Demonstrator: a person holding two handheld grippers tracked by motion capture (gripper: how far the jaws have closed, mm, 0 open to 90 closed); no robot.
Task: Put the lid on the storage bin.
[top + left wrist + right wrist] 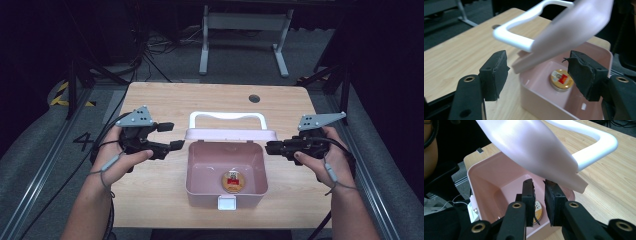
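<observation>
Flanking pink box (200, 172) | lid (231, 134) raised | tin (234, 181) inside

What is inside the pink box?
In the pink box lies one small round gold tin with a red label, flat on the bottom. The raised lid leaves the inside open to the high view; whatever is in the tin stays hidden.

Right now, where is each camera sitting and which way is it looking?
High view: above the table, looking down; forearms and both hands show.
Left gripper view: on the left gripper, facing the pink box; open jaws show.
Right gripper view: on the right gripper, facing the box; nearly shut jaws show.
Shared: the round tin, lid.
</observation>
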